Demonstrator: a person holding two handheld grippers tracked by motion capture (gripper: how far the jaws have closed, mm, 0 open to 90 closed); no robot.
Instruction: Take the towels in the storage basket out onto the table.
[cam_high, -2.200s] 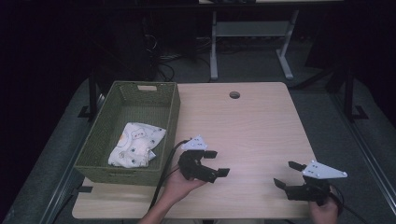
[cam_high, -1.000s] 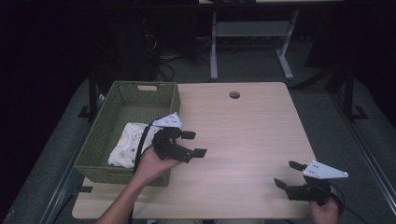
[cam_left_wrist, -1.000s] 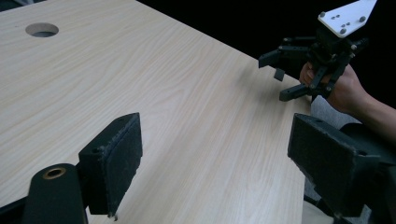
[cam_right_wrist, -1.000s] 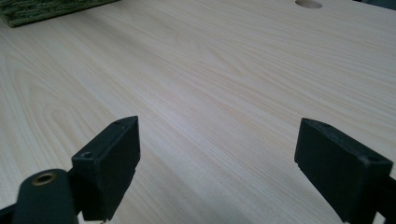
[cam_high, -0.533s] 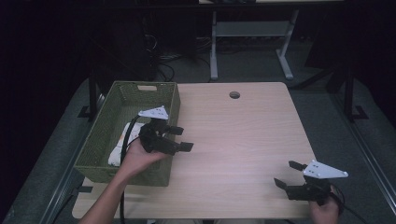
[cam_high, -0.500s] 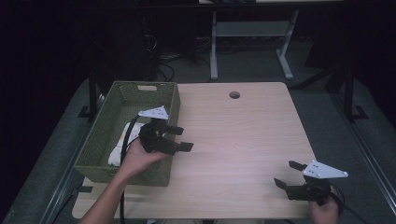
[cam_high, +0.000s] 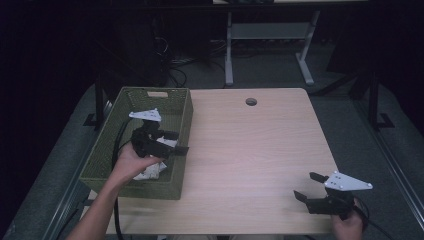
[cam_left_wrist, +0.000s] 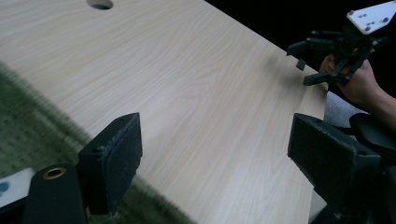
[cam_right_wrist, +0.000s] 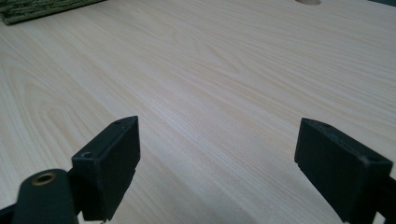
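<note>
Left tongs sit at left-centre of the high view, over the green woven basket, jaws spread wide with nothing between them. In the left gripper view the two pads frame bare wood, with the basket's weave low at lower left. The white patterned cloth lies inside the basket, below and partly under the hand, not gripped and, as far as I can tell, not touched. Right tongs are at lower right of the high view, low over the near corner of the surface, also open and empty; the right gripper view has clear wood grain between the pads and a sliver of basket at upper left. Judgement: the job looks like pulling the cloth out of the basket, and it is at the very start, reach phase. The descent, the grab and the lift-out are all left, and the right side is idle. Surface: light wood top, one round cable hole near the far edge, basket on its left side, otherwise bare. Room: dark, grey floor, white metal frame legs and loose cables beyond the far edge at the top of frame.
</note>
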